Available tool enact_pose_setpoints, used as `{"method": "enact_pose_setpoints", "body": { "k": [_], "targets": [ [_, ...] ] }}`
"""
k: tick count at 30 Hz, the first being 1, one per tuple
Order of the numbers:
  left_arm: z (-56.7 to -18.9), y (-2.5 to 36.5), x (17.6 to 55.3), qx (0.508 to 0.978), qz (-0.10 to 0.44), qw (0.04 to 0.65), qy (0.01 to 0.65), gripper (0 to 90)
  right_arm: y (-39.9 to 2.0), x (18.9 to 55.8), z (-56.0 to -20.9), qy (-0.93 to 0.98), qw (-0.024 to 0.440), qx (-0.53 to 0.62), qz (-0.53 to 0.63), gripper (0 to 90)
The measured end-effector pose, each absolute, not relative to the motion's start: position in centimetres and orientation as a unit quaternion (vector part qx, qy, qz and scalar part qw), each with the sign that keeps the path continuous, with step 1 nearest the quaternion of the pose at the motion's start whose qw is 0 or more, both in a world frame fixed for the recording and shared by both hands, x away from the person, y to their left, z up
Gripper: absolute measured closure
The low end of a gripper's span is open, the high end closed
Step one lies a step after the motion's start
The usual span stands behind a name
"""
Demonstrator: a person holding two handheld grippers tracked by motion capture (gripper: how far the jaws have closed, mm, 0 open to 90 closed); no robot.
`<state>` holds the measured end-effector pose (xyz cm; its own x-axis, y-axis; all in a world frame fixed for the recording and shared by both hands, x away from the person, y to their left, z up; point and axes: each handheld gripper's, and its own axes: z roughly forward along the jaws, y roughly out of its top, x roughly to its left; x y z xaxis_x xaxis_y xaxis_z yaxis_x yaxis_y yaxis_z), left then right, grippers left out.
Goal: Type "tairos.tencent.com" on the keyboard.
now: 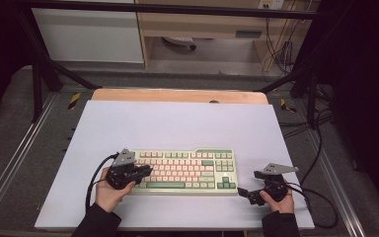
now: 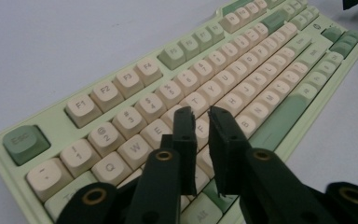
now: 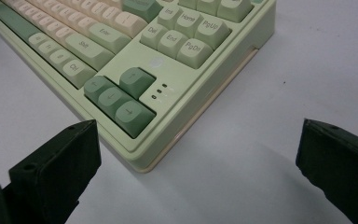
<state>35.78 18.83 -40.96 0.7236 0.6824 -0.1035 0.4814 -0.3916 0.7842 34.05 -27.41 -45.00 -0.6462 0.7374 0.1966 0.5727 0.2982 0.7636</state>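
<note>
Left gripper [image 1: 145,173], jaws nearly together with nothing between, hovers over the keyboard [image 1: 185,170] at the table's [image 1: 177,123] six o'clock. Right gripper [image 1: 243,192], jaws wide apart, waits at the keyboard's four o'clock corner. Risk: the narrow tips may strike two keys or slide the board.

Even, cool light is falling from overhead onto the pale table sheet [image 1: 177,123], while the floor and frame around it are sinking into near-black at the sides. The high view is looking soft and grainy. In the left gripper view, the keyboard [image 2: 242,79] is blurring toward its far end. In the right gripper view, soft shadows are lying beside the keyboard's corner, and its edge is catching a faint sheen.
</note>
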Motion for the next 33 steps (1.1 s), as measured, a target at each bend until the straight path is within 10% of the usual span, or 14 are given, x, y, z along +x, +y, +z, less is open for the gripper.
{"method": "enact_pose_setpoints", "body": {
  "k": [33],
  "targets": [
    [-42.5,14.7,38.5,0.838,0.133,0.389,0.359,89.9,-27.4,34.0,-45.0,0.8,0.095,0.41,0.429,0.4]
  ]
}}
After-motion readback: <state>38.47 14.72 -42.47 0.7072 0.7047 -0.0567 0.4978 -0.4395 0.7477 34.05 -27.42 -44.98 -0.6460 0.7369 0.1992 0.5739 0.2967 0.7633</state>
